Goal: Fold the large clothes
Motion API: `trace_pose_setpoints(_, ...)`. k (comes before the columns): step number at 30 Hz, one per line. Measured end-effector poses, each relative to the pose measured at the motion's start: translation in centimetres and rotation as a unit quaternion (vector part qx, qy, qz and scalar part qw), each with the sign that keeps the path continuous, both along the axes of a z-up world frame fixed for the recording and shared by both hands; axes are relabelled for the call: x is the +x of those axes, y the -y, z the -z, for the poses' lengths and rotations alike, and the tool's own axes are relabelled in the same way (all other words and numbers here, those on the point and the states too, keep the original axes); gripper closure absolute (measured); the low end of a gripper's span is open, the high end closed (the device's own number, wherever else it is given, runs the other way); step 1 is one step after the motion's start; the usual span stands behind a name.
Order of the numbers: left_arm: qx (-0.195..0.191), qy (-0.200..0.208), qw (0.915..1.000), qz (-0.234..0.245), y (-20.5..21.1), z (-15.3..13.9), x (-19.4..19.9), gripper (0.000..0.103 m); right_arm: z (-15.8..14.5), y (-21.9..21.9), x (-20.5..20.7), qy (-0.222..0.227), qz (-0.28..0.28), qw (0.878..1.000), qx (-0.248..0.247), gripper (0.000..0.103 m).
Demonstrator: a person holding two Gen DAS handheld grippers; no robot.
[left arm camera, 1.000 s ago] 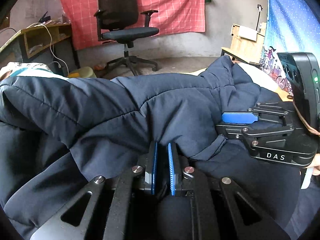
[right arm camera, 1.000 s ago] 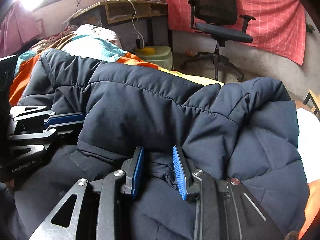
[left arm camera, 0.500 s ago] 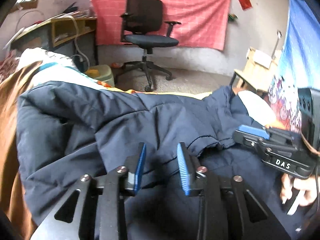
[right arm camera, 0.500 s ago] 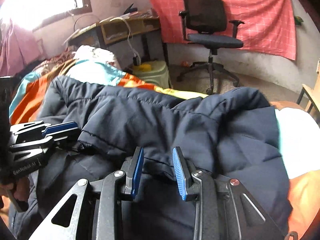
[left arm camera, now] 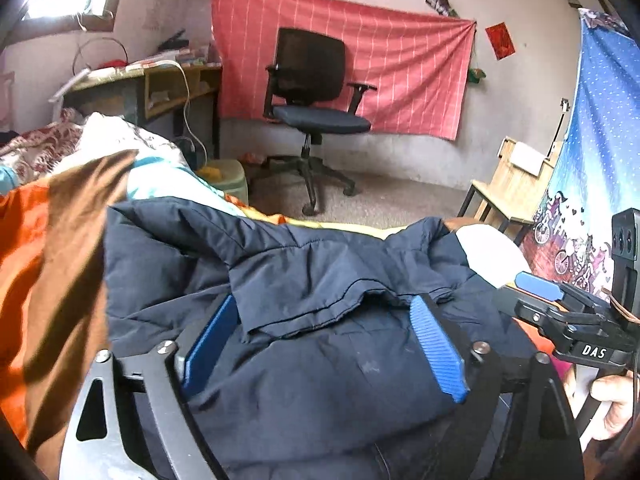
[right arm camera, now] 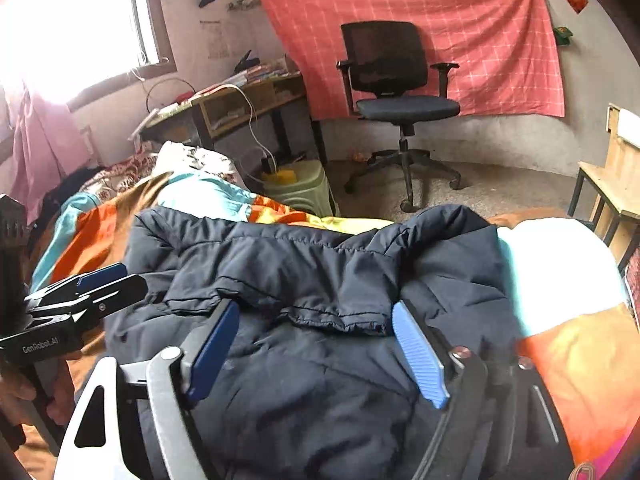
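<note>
A dark navy padded jacket [left arm camera: 320, 260] [right arm camera: 320, 256] lies folded over on a bed, its hem edge facing me. My left gripper [left arm camera: 324, 308] hovers over that hem with its jaws opening wide; the cloth lies below and between the blue pads [left arm camera: 438, 350], which do not press on it. My right gripper [right arm camera: 316, 310] is also opening above the hem, holding nothing. In the left wrist view the right gripper [left arm camera: 536, 286] shows at the right edge with a hand [left arm camera: 612, 400] on its grip. In the right wrist view the left gripper [right arm camera: 100, 280] shows at the left.
The bed carries an orange, teal, white and brown blanket [right arm camera: 576, 340] [left arm camera: 48, 280]. Beyond it stand a black office chair [left arm camera: 312, 92], a cluttered desk [right arm camera: 240, 104], a green plastic stool [right arm camera: 300, 188] and a wooden bench [left arm camera: 508, 184]. A blue hanging [left arm camera: 600, 140] is at the right.
Both grippers have let go of the jacket's fold, opened wide, and lifted up and back. The folded-over part now rests on the jacket.
</note>
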State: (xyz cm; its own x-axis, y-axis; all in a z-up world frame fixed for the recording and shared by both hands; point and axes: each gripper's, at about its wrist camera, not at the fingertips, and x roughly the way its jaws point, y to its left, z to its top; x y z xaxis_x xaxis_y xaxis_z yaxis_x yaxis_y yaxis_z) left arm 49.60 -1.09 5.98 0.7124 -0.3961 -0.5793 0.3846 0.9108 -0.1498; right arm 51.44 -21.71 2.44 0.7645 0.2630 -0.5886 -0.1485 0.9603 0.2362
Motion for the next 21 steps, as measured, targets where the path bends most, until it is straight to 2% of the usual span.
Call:
trace_pose_setpoints(1, 0.002, 0.007, 1.0000, -0.001, -0.2, -0.5, -0.8, 0.008, -0.2, 0.0, -0.5, 0.001, 0.001, 1.000, 0.001, 0.019)
trace_pose_setpoints(5, -0.005, 0.026, 0.9997, -0.002, -0.8, -1.8, -3.8, 0.007, -1.7, 0.0, -3.6, 0.010, 0.005, 1.000, 0.000, 0.010)
trace_pose_setpoints(11, 0.002, 0.051, 0.9987, 0.004, -1.0, -2.8, -8.4, 0.006, -3.3, -0.4, -8.1, 0.017, 0.018, 1.000, 0.000, 0.007)
trace_pose_setpoints(14, 0.003, 0.052, 0.9986, 0.002, -1.3, -3.0, -10.5, 0.002, -4.0, -0.6, -10.4, 0.021, 0.022, 1.000, -0.005, 0.005)
trace_pose_setpoints(21, 0.050, 0.044, 0.9977, 0.014, -1.4, -2.3, -14.8, 0.002, -4.9, -1.1, -15.4, 0.018, 0.018, 1.000, -0.015, 0.000)
